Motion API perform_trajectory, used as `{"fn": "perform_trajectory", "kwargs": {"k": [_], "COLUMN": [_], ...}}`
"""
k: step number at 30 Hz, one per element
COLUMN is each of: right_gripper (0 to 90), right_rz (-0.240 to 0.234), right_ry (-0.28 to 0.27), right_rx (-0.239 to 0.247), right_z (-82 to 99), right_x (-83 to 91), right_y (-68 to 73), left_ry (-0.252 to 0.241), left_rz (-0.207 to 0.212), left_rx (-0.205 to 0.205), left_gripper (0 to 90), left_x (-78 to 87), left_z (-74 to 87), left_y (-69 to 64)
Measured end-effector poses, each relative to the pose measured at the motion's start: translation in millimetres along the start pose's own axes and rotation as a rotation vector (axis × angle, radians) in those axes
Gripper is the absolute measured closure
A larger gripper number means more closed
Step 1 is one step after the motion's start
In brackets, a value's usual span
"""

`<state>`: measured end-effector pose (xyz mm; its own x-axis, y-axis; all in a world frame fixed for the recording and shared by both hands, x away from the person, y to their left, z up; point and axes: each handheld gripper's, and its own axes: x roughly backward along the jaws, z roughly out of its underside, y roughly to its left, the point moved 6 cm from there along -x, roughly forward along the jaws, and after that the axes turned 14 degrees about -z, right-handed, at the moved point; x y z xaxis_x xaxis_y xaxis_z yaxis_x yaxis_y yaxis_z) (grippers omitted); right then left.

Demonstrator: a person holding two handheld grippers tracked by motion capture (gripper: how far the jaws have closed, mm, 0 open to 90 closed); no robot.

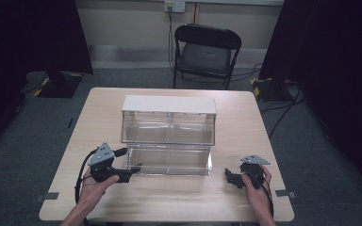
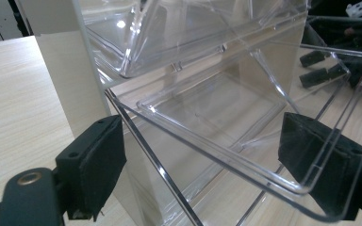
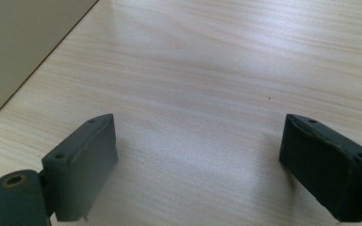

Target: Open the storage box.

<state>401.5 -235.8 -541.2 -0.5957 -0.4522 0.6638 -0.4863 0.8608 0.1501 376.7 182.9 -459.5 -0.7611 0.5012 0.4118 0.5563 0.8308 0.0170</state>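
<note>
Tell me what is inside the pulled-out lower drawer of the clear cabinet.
The lower drawer looks empty: through its clear walls, only the wooden table shows beneath it. The left gripper straddles its front corner with jaws open. The drawer's rear part, under the cabinet, is blurred by reflections.

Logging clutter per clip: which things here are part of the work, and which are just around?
In play:
clear drawer unit
its pulled-out lower drawer
left gripper, open, jaws straddling the drawer's corner
right gripper, open over bare table

Just around:
folding chair
floor cables
wall socket
</note>
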Motion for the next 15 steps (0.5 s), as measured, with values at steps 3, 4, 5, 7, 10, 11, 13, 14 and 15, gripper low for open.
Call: {"fn": "perform_trajectory", "kwargs": {"k": [3,4,5,7,10,11,13,14,15], "right_gripper": [11.0,11.0,11.0,11.0,10.7,10.7,10.7,10.7,10.7], "right_rz": [0.0,0.0,0.0,0.0,0.0,0.0,0.0,0.0,0.0], "right_ry": [0.0,0.0,0.0,0.0,0.001,0.0,0.001,0.001,0.001], "right_rx": [-0.001,-0.001,-0.001,-0.001,-0.002,-0.003,-0.003,-0.003,-0.002], "right_z": [0.0,0.0,0.0,0.0,-0.1,-0.1,-0.1,-0.1,-0.1], "right_x": [0.0,0.0,0.0,0.0,-0.2,-0.2,-0.2,-0.2,-0.2], "right_y": [0.0,0.1,0.0,0.0,0.2,0.2,0.2,0.2,0.2], "left_ry": [0.0,-0.004,0.002,0.002,-0.016,-0.013,-0.005,-0.005,-0.006], "left_rz": [-0.003,0.002,0.002,0.001,-0.001,0.001,-0.002,-0.001,-0.002], "left_rx": [-0.001,0.006,0.004,-0.008,0.01,0.016,-0.002,0.002,0.007], "left_gripper": [15.1,15.1,15.0,15.0,15.0,15.2,14.7,14.5,14.5], "left_x": [-0.3,-1.0,-0.9,-0.8,-0.3,-0.3,-0.4,-0.4,-0.2], "left_z": [-0.3,-0.5,-0.6,-1.3,-4.7,-4.7,-4.1,-4.1,-4.3], "left_y": [0.4,-0.4,-0.6,0.0,-1.1,-1.2,0.2,-0.1,-0.4]}}
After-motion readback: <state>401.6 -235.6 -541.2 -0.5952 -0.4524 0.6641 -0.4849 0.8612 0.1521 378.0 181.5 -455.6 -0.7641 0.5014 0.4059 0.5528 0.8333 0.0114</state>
